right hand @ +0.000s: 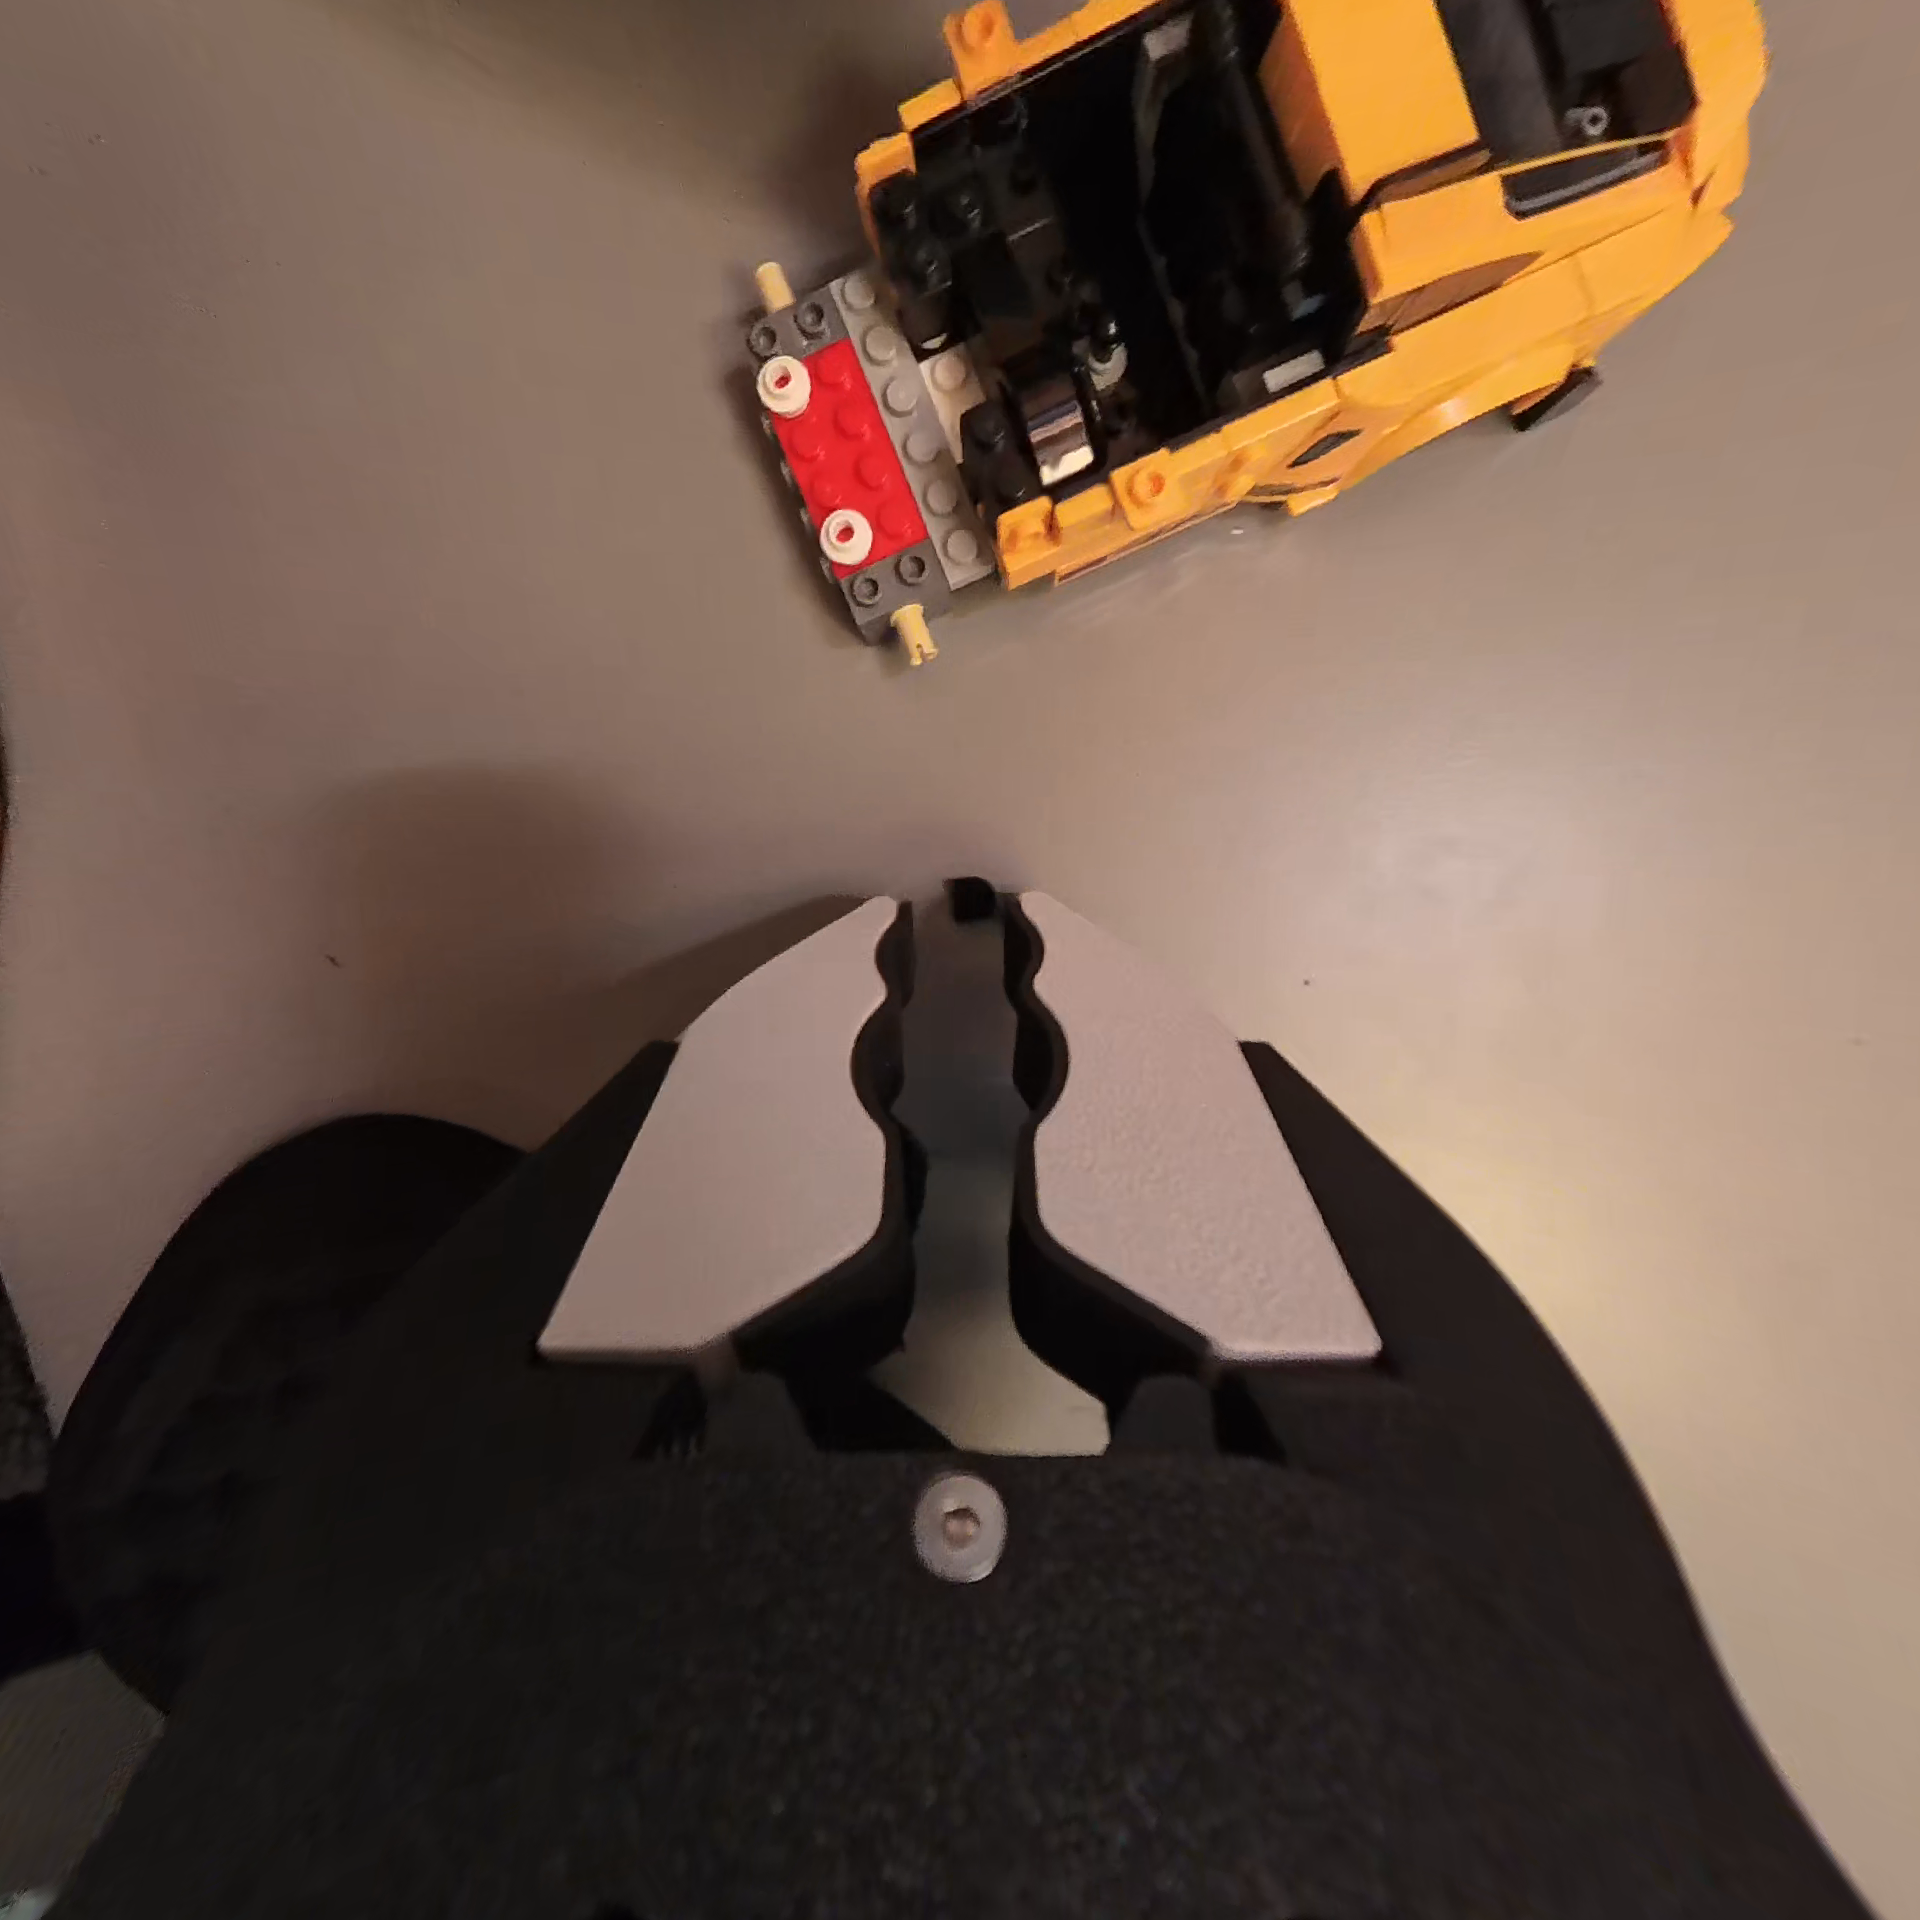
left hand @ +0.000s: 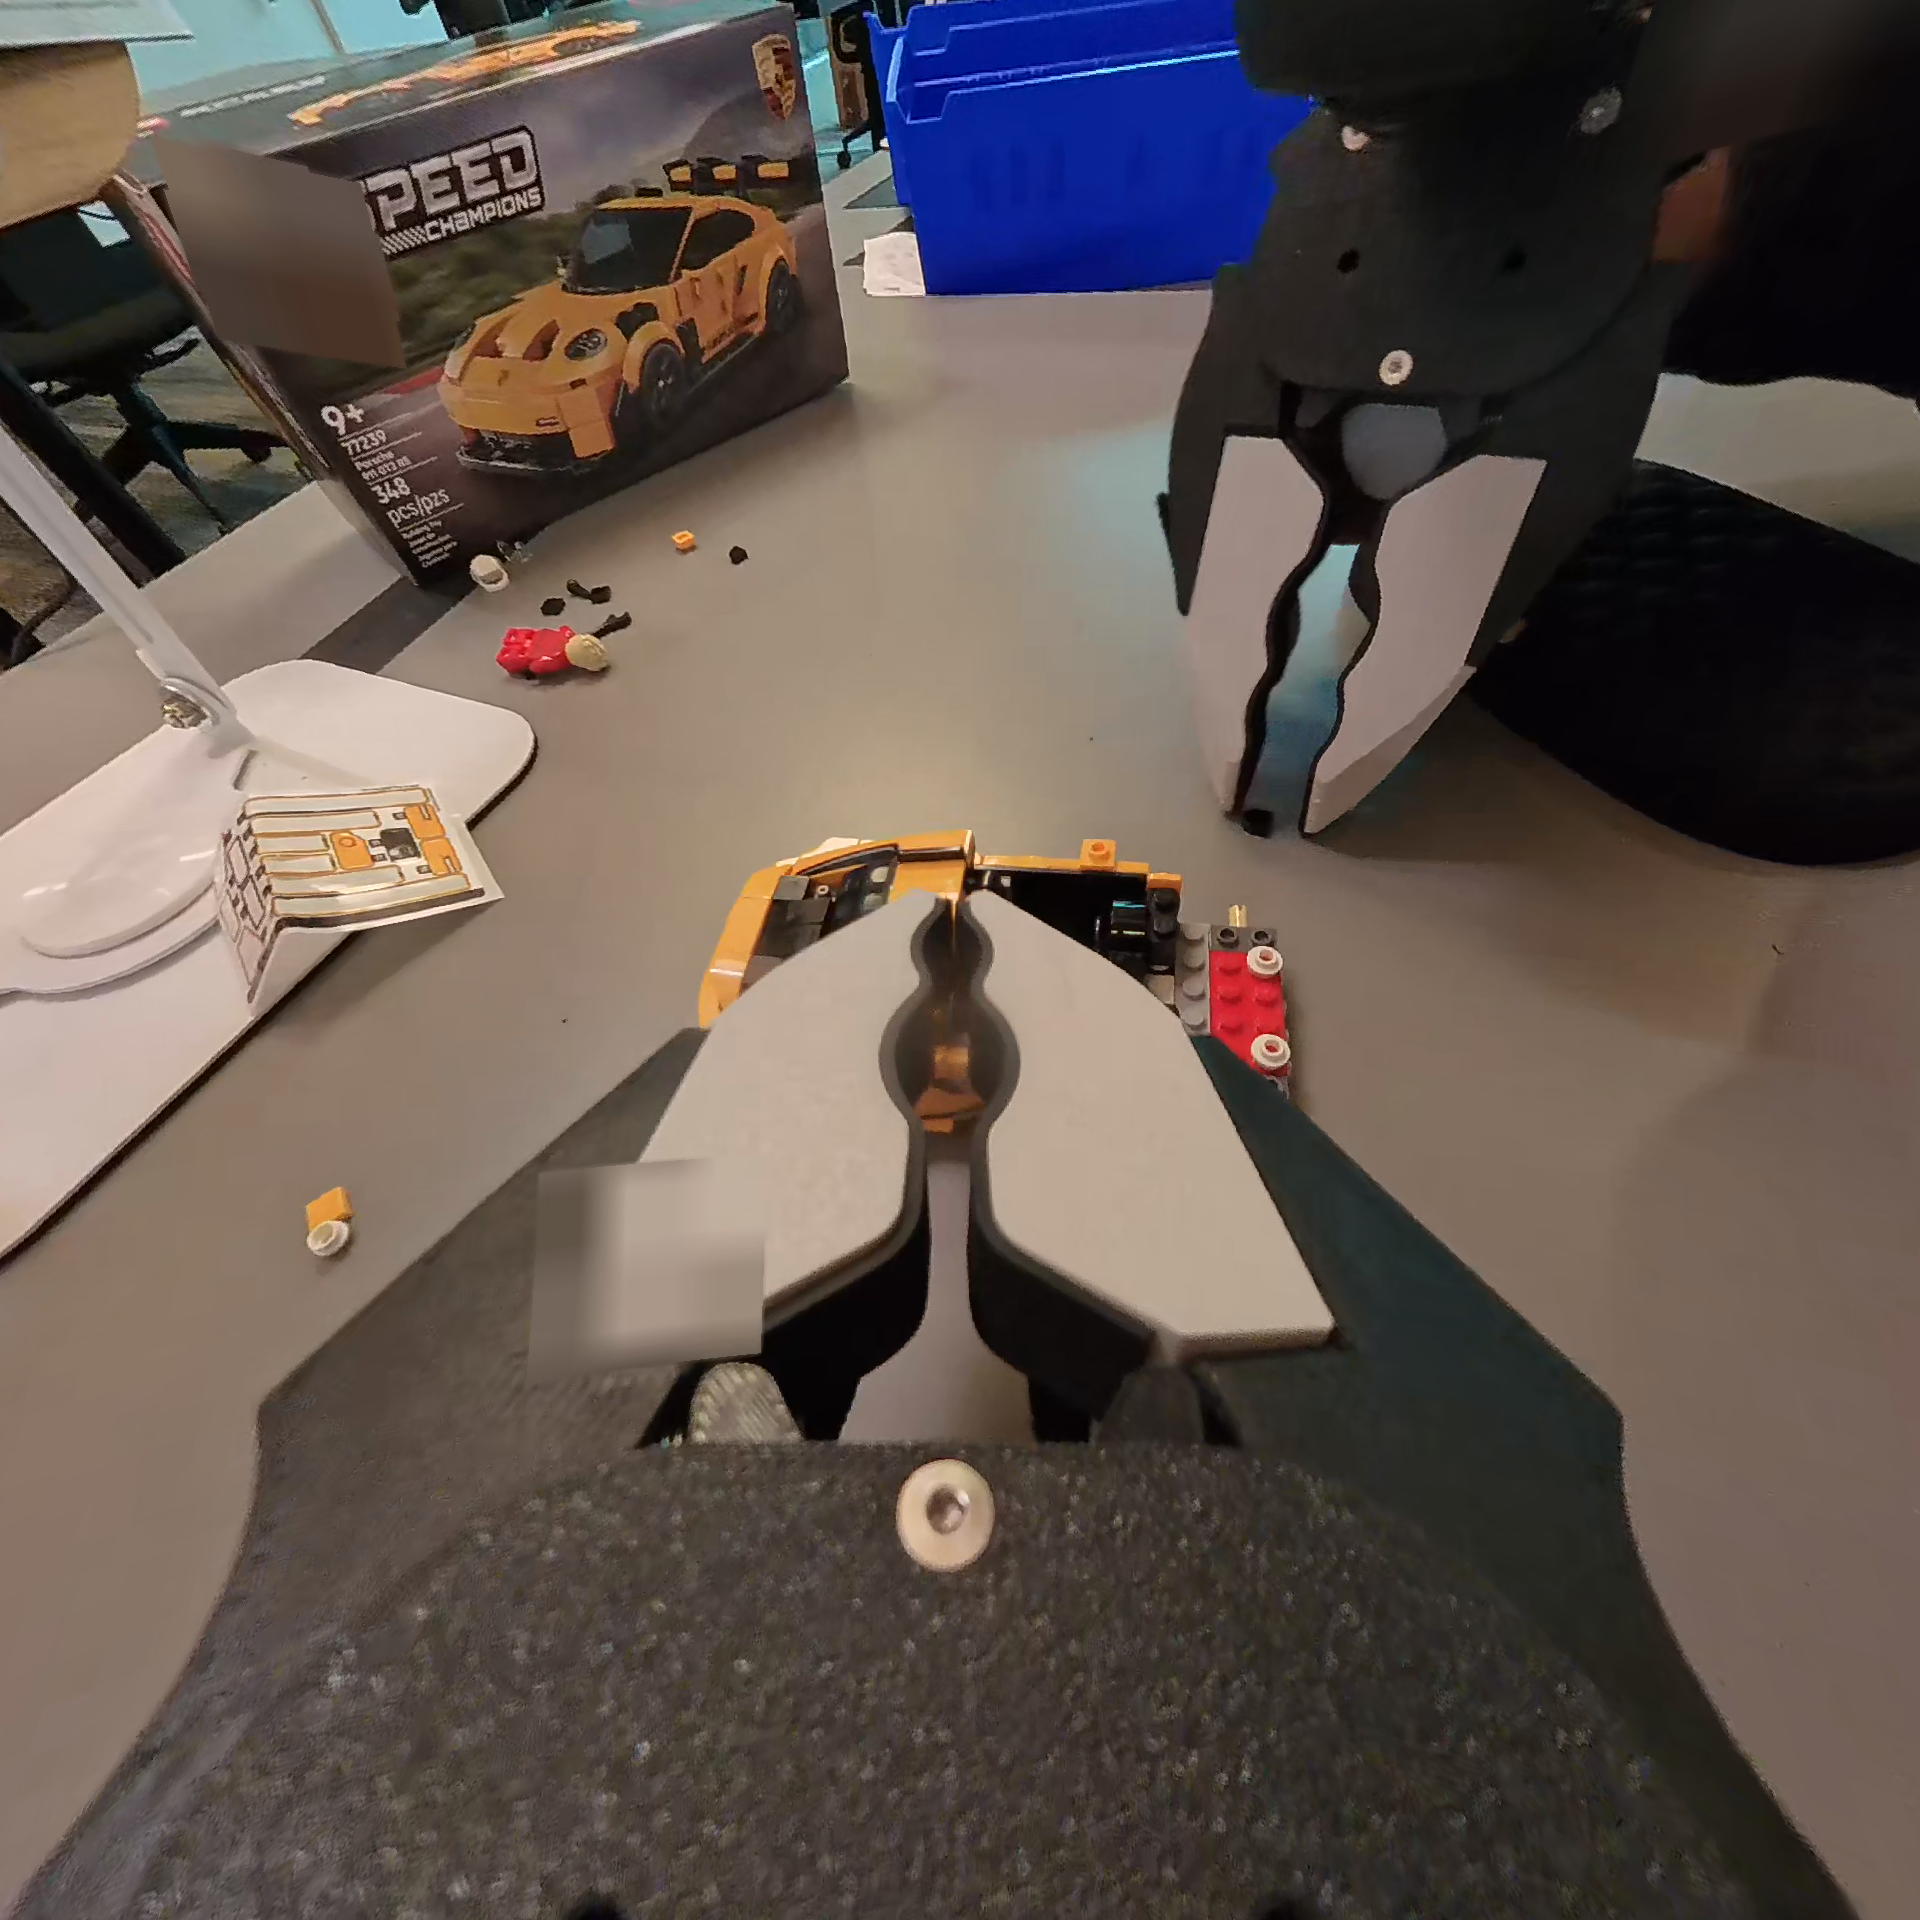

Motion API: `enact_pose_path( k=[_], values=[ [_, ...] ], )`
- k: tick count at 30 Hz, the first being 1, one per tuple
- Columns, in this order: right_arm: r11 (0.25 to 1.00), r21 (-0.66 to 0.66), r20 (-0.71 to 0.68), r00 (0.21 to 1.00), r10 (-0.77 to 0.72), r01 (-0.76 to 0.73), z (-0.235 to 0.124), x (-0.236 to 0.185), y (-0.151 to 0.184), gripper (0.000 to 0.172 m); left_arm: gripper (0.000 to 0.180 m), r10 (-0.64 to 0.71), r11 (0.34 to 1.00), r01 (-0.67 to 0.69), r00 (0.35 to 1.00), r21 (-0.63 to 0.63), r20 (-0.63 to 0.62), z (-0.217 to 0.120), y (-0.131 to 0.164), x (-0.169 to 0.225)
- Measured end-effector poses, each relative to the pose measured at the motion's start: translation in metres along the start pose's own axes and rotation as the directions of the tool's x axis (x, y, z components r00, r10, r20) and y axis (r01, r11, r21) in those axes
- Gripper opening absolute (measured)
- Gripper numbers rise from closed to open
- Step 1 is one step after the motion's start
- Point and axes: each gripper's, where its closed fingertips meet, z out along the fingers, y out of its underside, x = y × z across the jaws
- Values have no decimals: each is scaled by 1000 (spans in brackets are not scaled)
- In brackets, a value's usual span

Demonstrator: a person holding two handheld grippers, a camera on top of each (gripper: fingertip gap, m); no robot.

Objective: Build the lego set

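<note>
Orange brick car (right hand: 1299, 312) on the grey table (left hand: 935, 644), clamped at its side wall by the left gripper (left hand: 951, 914).
The right gripper (right hand: 956, 904), beside the car's red stud end, stands slightly parted over a small black piece (right hand: 971, 899), pads not pressing; box (left hand: 582, 312), sticker sheet (left hand: 343, 852) toward the far-left edge.

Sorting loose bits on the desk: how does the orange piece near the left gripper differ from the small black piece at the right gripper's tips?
The orange piece lies in the open, with a pale round stud beside it. The small black piece is dark, squarish, and sits between the parted fingers of the right gripper. Both rest on the grey table.
</note>
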Motion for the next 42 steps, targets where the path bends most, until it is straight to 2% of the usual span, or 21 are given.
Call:
enact_pose_path(
  k=[5, 9, 13, 16, 20, 27, 31, 37, 39, 42],
  values=[
    [993, 3, 18, 993, -119, 119, 4, 8, -8, 26, 0, 11, 1000, -11, 1000, -14, -9, 1, 3, 3],
    [996, 6, -1, 996, -91, 91, -3, 6, -10, 19, 0, 20, 1000, -20, 1000, -21, -13, 2, 4, 3],
    [971, 70, -18, 974, -227, 228, -12, -4, -8, 15, 0, 21, 1000, -22, 999, -21, -30, 3, 3, 7],
    [922, 122, 15, 928, -372, 368, -17, -11, -14, 15, 0, 28, 999, -29, 999, -31, -37, 4, 6, 9],
    [829, 53, 54, 828, -558, 556, -13, -5, -7, 13, 0, 51, 998, -53, 997, -36, -50, 5, 7, 11],
    [722, 2, 196, 708, -679, 692, -3, -2, -4, 12, 0, 85, 996, -87, 994, -34, -65, 6, 9, 12],
    [705, -2, 257, 682, -685, 709, 0, 1, -1, 10, 0, 74, 996, -77, 995, -40, -64, 7, 11, 9],
    [753, 8, 272, 723, -635, 658, 1, 1, -1, 8, 0, 83, 995, -86, 994, -47, -77, 8, 13, 11],
    [813, -26, 242, 793, -559, 581, 1, 5, -1, 8, 0, 82, 995, -86, 994, -50, -79, 8, 13, 12],
    [934, -94, 124, 935, -331, 343, 0, 16, -1, 8, 0, 67, 996, -71, 995, -54, -73, 7, 14, 12]
  ],
)
